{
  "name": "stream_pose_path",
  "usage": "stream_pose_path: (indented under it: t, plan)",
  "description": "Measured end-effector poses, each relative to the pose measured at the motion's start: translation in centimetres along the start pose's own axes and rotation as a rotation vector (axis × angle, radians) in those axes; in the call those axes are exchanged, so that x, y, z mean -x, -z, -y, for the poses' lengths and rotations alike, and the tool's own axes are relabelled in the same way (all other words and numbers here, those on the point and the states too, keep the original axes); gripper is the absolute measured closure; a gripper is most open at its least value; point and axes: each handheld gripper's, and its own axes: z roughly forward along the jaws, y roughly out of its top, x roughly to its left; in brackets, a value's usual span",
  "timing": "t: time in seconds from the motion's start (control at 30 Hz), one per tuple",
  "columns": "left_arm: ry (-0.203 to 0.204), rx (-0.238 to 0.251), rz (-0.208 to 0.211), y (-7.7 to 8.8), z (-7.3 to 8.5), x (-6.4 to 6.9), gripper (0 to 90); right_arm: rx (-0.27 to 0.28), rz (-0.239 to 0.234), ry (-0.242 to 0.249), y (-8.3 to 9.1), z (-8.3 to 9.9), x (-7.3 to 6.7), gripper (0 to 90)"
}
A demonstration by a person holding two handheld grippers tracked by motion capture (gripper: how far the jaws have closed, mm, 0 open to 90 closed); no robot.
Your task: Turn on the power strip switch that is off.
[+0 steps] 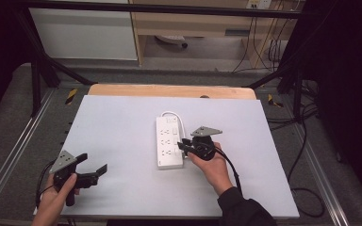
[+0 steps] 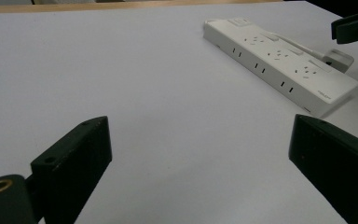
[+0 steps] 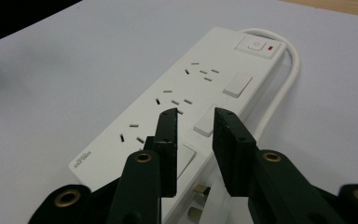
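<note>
Left gripper (image 1: 92,165) sat at the near-left corner of the white table (image 1: 122,141), about 7 o'clock from the table centre, held in the person's left hand (image 1: 56,197). Its jaws were spread wide with bare table between them, nothing held.

Right gripper (image 1: 183,145) sat just right of centre, held in the right hand (image 1: 214,169), pointing toward 9 o'clock at the near end of the white power strip (image 1: 169,141). Its jaws were narrowed to a small gap over the strip's nearest rocker switch (image 3: 184,156). In the right gripper view nothing looked pinched, so the jaws counted as still apart. A white plug (image 3: 198,203) with metal prongs lay low beside the strip's near-right edge, just under the jaws; contact with it was probably none, but that part was mostly hidden.

Power strip lay near table centre, long axis running 6 to 12 o'clock, three socket groups up, master switch (image 3: 256,46) at the far end. Its white cable (image 1: 172,114) looped from the 12 o'clock end and ran back along the right side.
</note>
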Motion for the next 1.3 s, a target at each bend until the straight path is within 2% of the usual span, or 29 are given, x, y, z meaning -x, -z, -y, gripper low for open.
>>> stream_pose_path:
  t: [0.47,1.3]
  plan:
    - [0.0,0.0,0.0,0.0,0.0,0.0,5.9,-0.011,-0.004,-0.017,-1.2,0.9,-0.1,76.0]
    - [-0.003,-0.001,0.001,0.0,0.0,-0.1,5.9,-0.004,-0.025,-0.002,-2.1,1.4,-0.9,84.6]
